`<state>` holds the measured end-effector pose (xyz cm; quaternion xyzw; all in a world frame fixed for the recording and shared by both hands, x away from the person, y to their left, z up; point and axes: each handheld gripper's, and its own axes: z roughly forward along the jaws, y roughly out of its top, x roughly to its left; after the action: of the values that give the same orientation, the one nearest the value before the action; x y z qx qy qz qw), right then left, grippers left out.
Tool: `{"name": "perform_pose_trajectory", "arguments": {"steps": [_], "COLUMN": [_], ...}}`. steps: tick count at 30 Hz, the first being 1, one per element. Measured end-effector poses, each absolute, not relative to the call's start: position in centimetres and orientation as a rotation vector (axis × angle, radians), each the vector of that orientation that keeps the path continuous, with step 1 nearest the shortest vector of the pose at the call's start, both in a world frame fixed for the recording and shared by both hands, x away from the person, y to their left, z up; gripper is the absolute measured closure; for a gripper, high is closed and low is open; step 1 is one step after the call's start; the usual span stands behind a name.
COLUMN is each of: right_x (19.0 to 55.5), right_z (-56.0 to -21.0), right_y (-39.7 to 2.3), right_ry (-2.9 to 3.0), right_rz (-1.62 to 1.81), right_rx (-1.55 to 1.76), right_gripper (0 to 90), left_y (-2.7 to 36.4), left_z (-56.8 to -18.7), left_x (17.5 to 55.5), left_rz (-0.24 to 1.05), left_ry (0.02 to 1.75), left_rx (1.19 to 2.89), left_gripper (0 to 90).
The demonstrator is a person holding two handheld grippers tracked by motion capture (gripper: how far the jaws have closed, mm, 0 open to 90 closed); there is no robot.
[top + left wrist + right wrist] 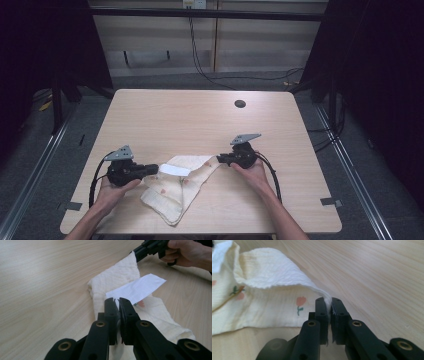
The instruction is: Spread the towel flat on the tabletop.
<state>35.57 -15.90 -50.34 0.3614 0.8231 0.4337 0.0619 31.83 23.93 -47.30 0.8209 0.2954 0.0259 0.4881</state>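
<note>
A light wooden table [165, 115] is standing on grey floor [50, 165], a dark round hole [240, 104] sitting near its far edge.

I see a light wooden table [165, 115] on grey floor [380, 170], dark curtains [385, 60] flanking a pale panelled wall [260, 45].

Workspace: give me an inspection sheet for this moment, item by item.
Surface: light wood table, dark round hole near the far edge.
Job's things: cream cloth with flower print, crumpled at the near middle; white label on it.
Clutter: nothing seen.
Grippers: left gripper shut on the label; right gripper shut on a corner of the cloth.
Cables: black cable trails from each gripper.
Surroundings: grey floor, tape at the table edge.
</note>
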Motion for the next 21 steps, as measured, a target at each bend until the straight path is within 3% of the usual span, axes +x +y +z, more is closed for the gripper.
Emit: {"name": "perform_pose_trajectory", "arguments": {"steps": [21], "right_x": [33.1], "right_z": [-46.0], "right_y": [-17.4], "right_ry": [2.474], "right_rz": [1.423], "right_rx": [1.023], "right_gripper": [85.9], "left_y": [23.7], "left_z": [-46.1], "left_x": [31.1], "left_rz": [0.067], "left_ry": [0.67], "left_rx": [1.949], "left_gripper": [85.8]}}
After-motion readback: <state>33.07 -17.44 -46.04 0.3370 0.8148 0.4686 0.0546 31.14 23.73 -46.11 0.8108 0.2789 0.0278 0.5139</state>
